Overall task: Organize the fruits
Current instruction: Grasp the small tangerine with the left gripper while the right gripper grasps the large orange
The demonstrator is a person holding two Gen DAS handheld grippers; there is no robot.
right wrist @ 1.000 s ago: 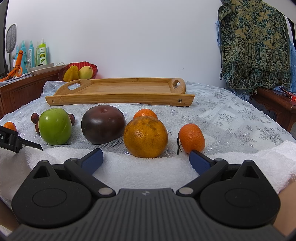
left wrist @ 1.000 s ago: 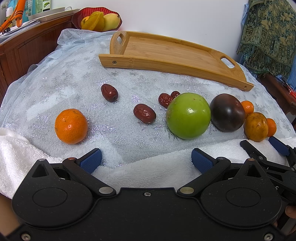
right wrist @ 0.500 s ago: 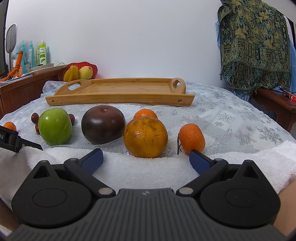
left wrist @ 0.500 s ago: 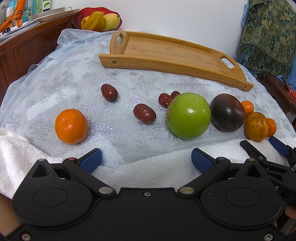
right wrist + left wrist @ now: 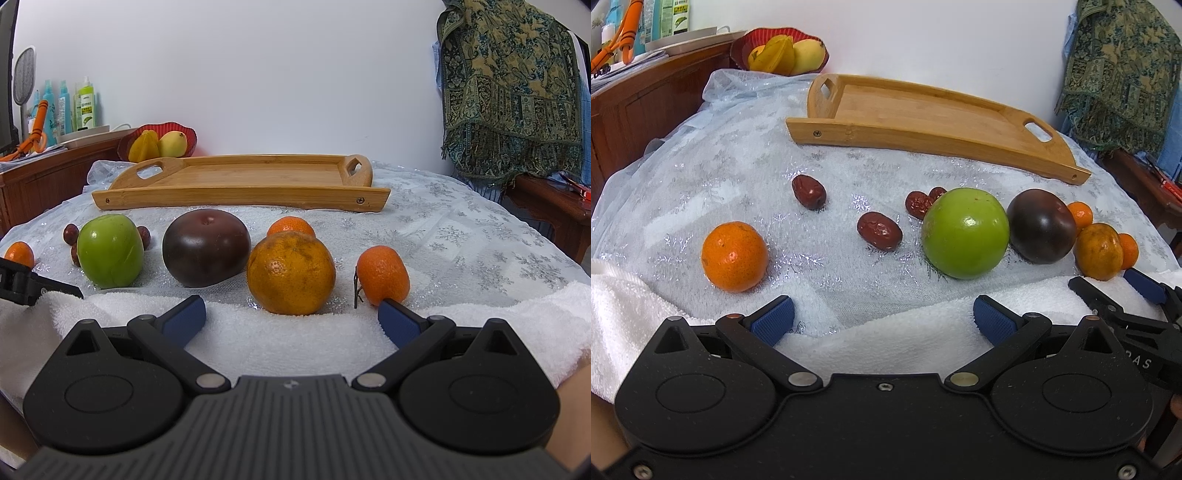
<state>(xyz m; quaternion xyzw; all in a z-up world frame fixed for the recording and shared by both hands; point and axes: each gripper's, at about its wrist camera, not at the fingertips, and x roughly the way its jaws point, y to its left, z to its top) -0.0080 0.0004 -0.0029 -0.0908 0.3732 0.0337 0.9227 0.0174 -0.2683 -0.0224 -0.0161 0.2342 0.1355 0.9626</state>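
An empty wooden tray [image 5: 923, 110] [image 5: 251, 177] lies at the back of the table. In front of it sit an orange [image 5: 734, 256], several red dates [image 5: 879, 230], a green apple [image 5: 964, 232] [image 5: 110, 251], a dark plum [image 5: 1041, 226] [image 5: 206, 247], a dull large orange [image 5: 291, 272] [image 5: 1099, 251] and small mandarins [image 5: 382, 275]. My left gripper [image 5: 882, 321] rests open over the white towel [image 5: 905, 332], short of the dates. My right gripper [image 5: 291, 319] is open just before the large orange, its right pad by a mandarin.
A red bowl [image 5: 775, 53] [image 5: 159, 142] of yellow fruit stands on a wooden sideboard [image 5: 646, 96] at the back left, with bottles [image 5: 85, 107] beside it. A patterned cloth [image 5: 509, 92] hangs at the right over a low wooden table [image 5: 546, 206].
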